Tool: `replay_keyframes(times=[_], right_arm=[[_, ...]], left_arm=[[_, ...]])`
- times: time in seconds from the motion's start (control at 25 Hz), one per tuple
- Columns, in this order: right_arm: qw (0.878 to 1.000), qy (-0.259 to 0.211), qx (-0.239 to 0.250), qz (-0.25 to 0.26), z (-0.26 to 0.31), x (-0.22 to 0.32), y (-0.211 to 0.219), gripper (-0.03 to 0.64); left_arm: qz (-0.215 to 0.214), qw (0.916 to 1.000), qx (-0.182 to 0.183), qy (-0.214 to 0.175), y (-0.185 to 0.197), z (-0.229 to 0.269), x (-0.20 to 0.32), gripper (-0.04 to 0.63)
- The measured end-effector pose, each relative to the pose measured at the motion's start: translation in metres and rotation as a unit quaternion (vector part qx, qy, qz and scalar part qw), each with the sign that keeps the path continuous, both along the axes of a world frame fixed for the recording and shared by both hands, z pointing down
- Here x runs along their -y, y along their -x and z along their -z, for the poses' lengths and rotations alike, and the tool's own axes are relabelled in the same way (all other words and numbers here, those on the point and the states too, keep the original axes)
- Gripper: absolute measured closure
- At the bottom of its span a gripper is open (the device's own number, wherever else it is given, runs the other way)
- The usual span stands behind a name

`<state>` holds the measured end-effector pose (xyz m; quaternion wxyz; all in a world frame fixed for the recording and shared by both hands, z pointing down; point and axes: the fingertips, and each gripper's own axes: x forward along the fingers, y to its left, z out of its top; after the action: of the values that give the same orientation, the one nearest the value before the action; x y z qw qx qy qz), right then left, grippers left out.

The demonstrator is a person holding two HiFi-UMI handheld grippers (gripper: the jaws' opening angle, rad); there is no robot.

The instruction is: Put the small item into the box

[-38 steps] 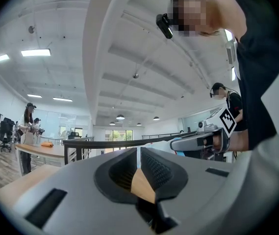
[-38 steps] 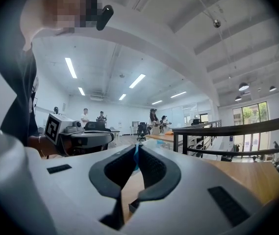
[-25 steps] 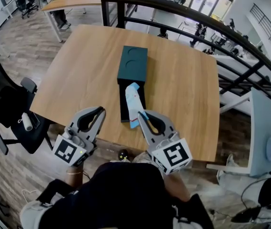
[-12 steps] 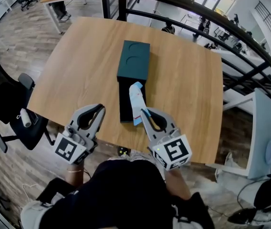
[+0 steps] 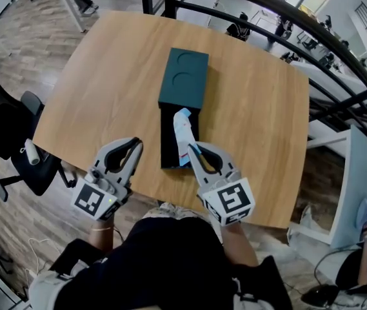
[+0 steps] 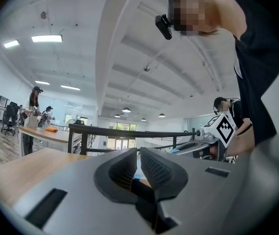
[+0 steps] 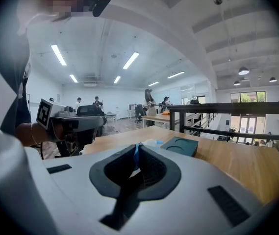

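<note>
A dark teal box (image 5: 184, 77) with two round recesses on top lies mid-table. A darker open tray (image 5: 169, 141) sticks out from its near end. My right gripper (image 5: 191, 149) is shut on a white and blue packet (image 5: 182, 131), which reaches over the tray's right side. In the right gripper view the packet's thin edge (image 7: 136, 153) stands between the closed pads, with the teal box (image 7: 179, 145) beyond. My left gripper (image 5: 135, 143) hovers over the table's near edge, left of the tray. Its pads (image 6: 156, 166) are together and hold nothing.
The wooden table (image 5: 106, 76) ends just under both grippers. A black office chair (image 5: 6, 131) stands at the left on the floor. A dark metal railing (image 5: 267, 8) runs behind the table's far side. Desks and people are far off.
The head camera has drifted, so the table sits a little differently in view. The right gripper and the packet have edged slightly farther over the tray. The left gripper stays put.
</note>
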<state>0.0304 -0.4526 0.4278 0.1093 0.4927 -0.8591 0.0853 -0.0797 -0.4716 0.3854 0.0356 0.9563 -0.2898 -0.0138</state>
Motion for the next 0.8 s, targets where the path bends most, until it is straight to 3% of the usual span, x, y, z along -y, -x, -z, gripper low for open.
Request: replay_keyframes(times=[0.8], right_arm=[[0.995,0.068,-0.063,0.022,-0.079,0.03,-0.007,0.591]], left_arm=[[0.057,0.9978,0.028,0.017,0.014,-0.029,0.033,0.563]])
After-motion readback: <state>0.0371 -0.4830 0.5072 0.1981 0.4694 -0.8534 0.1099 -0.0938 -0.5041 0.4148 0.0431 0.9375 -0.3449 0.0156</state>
